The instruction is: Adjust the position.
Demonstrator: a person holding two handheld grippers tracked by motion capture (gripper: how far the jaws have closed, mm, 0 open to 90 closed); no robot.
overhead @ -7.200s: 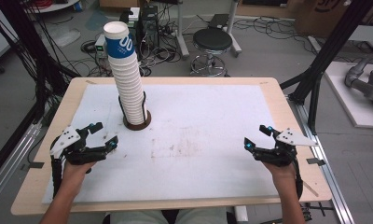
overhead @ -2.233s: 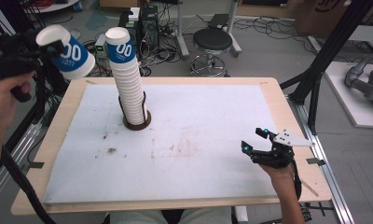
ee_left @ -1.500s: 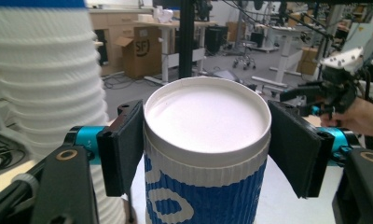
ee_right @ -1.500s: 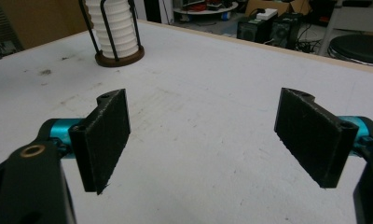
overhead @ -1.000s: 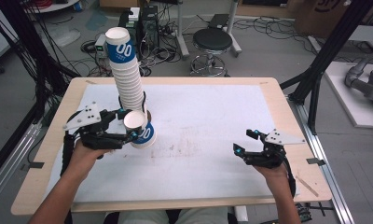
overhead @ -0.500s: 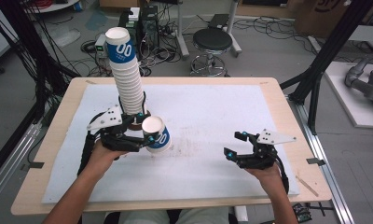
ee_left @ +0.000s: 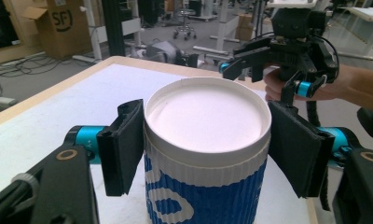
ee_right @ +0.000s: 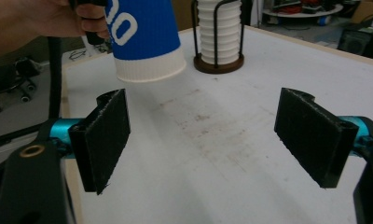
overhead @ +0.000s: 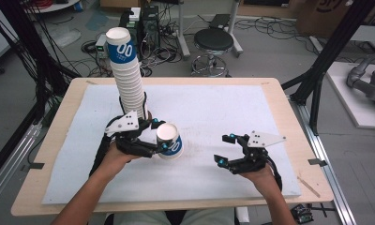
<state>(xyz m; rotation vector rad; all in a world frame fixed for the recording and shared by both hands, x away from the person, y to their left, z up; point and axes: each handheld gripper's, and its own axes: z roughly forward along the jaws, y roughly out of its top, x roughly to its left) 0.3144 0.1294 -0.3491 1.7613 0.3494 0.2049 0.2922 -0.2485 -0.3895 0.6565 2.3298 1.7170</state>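
White table mat [overhead: 232,108]; blue cup [overhead: 169,140] marked "00".

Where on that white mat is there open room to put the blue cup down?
Between the left tool, shut on the blue cup, and the open right tool, the white mat lies bare. The mat's far right part, toward the table edge, is bare too. It is crowded only at the cup stack in its holder, far left.
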